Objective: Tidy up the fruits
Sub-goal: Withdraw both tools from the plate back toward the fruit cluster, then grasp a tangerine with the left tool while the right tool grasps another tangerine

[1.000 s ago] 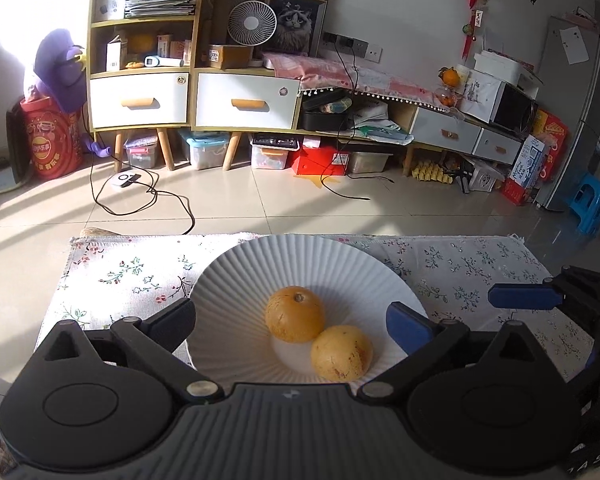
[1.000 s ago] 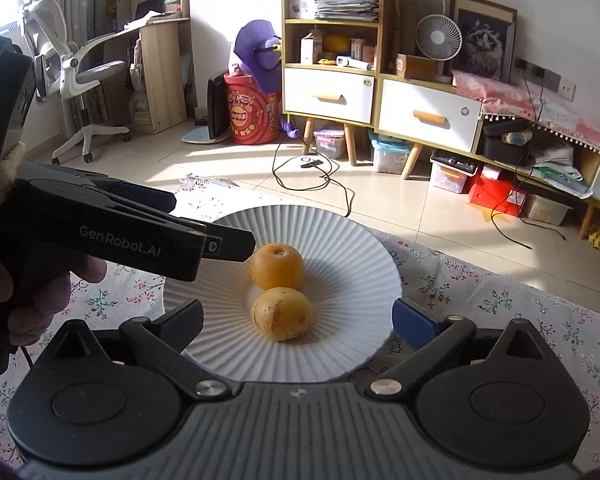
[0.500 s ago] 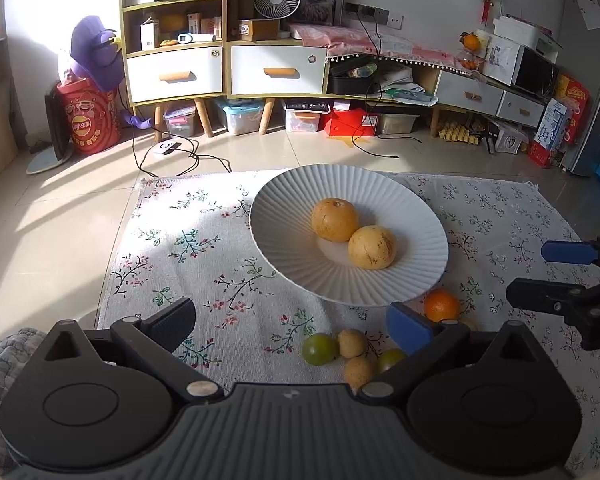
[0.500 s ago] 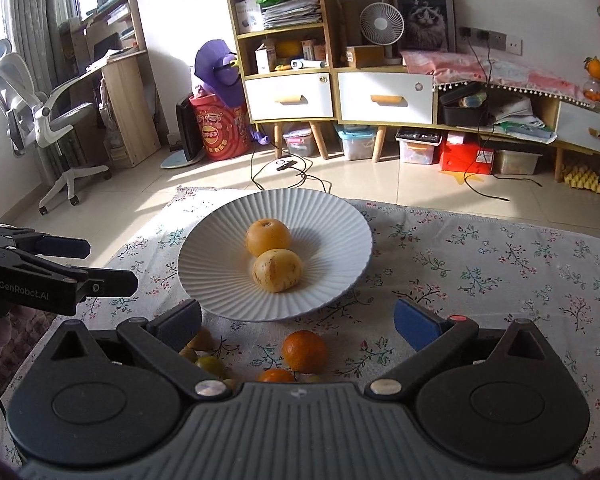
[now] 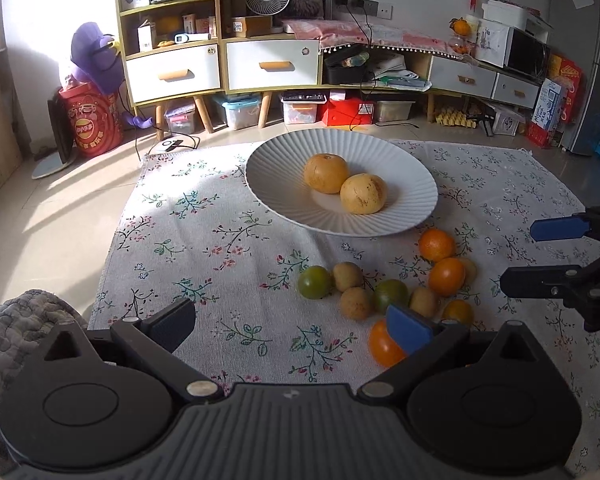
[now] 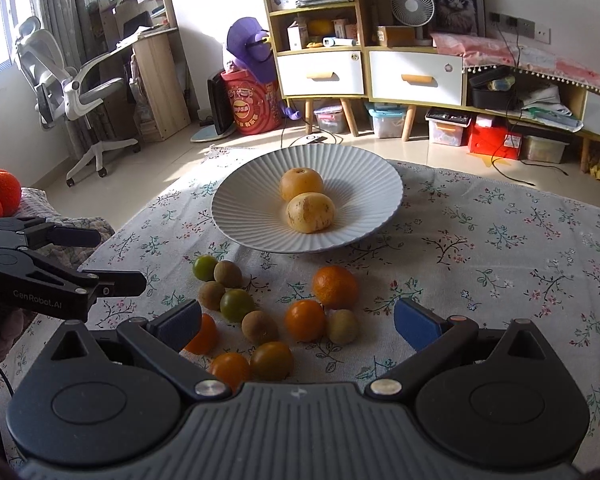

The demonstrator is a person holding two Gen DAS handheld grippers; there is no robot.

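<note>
1. Landmark: white ribbed plate (image 5: 416, 208), resting on the floral cloth (image 5: 204, 240).
2. Plate contents: two large yellow fruits (image 6: 310, 212), touching each other at the centre. Nothing else in it.
3. Loose fruit (image 6: 276, 312) lies on the cloth just in front of the plate, on the near side: oranges (image 5: 437, 244), two green ones (image 5: 314, 282), several small brown ones (image 5: 348, 276). They are bunched together, many touching. One orange sits nearest the plate rim but apart from it.
4. Left gripper (image 5: 288, 326): released, jaws wide, nothing between them. It hangs over the cloth, near and to the left of the pile; its right pad overlaps an orange in view, contact cannot be told.
5. Right gripper (image 6: 296, 326): released, jaws wide, empty. It is aimed along the pile toward the plate, with several fruits lying between its fingers in view.
6. Judgement: both held open and low because a pick from the pile comes next. Most of the task remains.
7. Risk: the packed round fruits may roll when one is pinched.
</note>
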